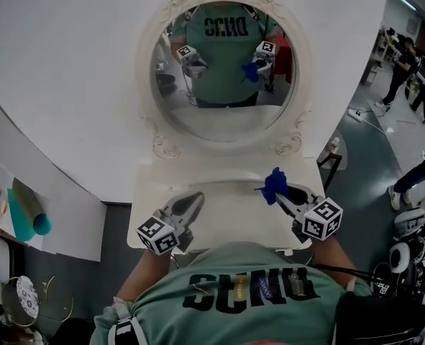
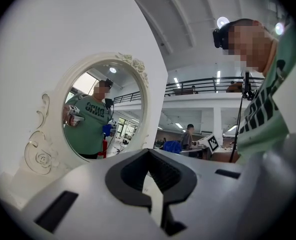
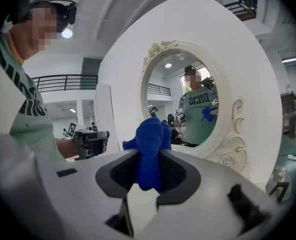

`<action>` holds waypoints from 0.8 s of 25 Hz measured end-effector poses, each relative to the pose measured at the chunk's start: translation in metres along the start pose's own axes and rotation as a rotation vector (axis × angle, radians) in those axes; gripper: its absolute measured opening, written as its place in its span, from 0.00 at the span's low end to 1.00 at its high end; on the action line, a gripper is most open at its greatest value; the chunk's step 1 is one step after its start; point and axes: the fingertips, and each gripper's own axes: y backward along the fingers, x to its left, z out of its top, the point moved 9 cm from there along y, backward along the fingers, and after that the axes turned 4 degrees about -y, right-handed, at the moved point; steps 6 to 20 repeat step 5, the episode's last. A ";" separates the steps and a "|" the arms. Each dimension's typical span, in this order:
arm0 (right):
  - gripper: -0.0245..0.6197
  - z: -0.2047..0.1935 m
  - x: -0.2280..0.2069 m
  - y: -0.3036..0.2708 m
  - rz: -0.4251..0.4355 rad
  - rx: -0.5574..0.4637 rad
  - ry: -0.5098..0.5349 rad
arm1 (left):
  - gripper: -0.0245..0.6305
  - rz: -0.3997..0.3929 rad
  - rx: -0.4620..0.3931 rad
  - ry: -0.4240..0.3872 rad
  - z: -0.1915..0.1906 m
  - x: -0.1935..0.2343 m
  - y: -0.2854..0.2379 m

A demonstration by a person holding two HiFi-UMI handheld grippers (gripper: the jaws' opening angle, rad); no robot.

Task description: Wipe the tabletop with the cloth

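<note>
Soft blue cloth [image 3: 149,149], smooth white tabletop [image 1: 230,218]

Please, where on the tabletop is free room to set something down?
Bare: the tabletop between the left gripper and the right gripper, back to the mirror frame. Crowded: the right side, around the cloth.

Mirror [image 1: 223,67]: oval, with a white frame carved with roses and curls. It stands upright. A person in a green shirt shows in the glass.
Board [image 1: 75,63]: big, white and round at the top, right behind the mirror.
Floor [image 1: 370,157]: dark grey-green, seen at the right.
People [image 1: 403,67]: a few in dark clothes, far off at the right.
Railing [image 2: 208,84]: dark, along an upper floor of the hall.
Lamp [image 2: 223,21]: round and bright, up by the ceiling.
Blue-green thing [image 1: 21,218]: at the left edge, too small to tell what it is.
</note>
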 end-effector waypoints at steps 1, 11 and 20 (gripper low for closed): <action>0.20 0.000 0.002 -0.001 0.005 0.000 0.004 | 0.04 0.002 0.002 0.002 -0.001 0.000 0.002; 0.20 -0.006 0.006 -0.006 0.018 0.008 0.009 | 0.04 0.012 0.011 0.008 -0.005 0.000 0.009; 0.20 -0.006 0.006 -0.006 0.018 0.008 0.009 | 0.04 0.012 0.011 0.008 -0.005 0.000 0.009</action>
